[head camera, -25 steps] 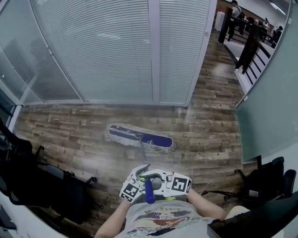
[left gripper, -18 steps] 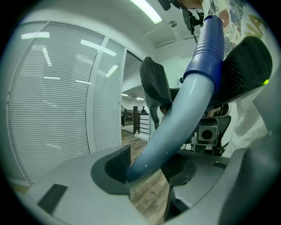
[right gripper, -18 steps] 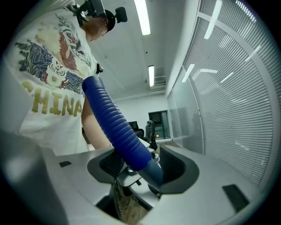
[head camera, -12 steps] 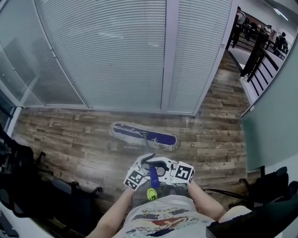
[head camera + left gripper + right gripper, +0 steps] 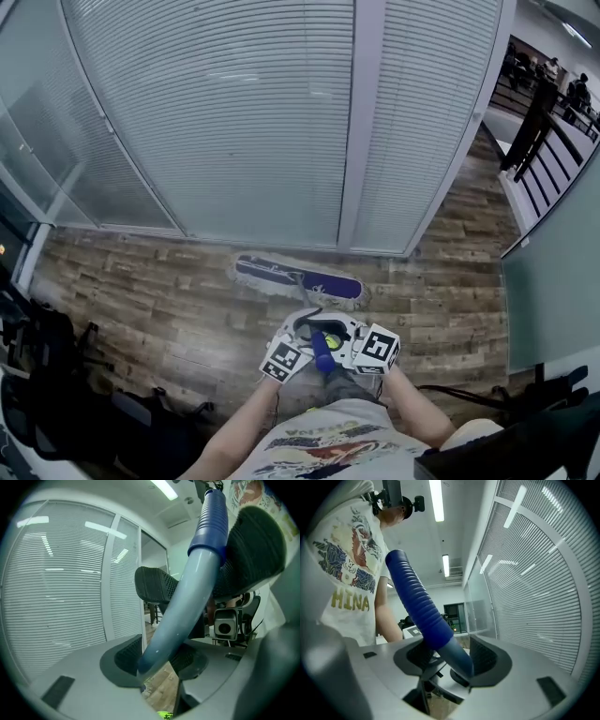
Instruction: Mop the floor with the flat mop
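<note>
Below, flat fringed mop [image 5: 298, 278] on wood-plank floor [image 5: 141, 291]; ribbed blue handle [image 5: 417, 603].

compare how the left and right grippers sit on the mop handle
The left gripper takes the mop handle on its smooth pale shaft, clear of the ribbed blue grip; the right gripper takes it just where that grip ends. The left gripper's jaws have just been closing on the handle; the right gripper's are clamped on it. Both have the handle between their jaws.

Distant people [image 5: 574, 91] too small to tell, black chairs [image 5: 42, 361] cropped at left, torso [image 5: 328, 450] cut off below
</note>
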A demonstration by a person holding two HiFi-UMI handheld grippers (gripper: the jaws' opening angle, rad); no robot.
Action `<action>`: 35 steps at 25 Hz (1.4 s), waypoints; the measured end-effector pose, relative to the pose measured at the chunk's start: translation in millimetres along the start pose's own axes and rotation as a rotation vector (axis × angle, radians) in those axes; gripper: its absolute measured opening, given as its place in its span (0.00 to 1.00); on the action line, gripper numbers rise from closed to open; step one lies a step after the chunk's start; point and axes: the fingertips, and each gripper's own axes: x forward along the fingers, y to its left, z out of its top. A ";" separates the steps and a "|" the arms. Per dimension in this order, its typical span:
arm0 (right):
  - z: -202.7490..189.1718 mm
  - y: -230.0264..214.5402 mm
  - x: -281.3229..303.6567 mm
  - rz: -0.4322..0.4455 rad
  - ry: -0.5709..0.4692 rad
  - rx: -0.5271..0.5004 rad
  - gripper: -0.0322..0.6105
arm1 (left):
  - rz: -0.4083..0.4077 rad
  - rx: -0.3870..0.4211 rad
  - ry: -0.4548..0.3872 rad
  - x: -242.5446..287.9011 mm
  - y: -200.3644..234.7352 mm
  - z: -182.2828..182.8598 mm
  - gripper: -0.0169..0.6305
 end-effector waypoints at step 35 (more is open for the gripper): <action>158.5 -345.9 31.4 -0.097 -0.150 -0.133 0.26 | 0.326 0.019 -0.087 166.9 298.8 138.5 0.14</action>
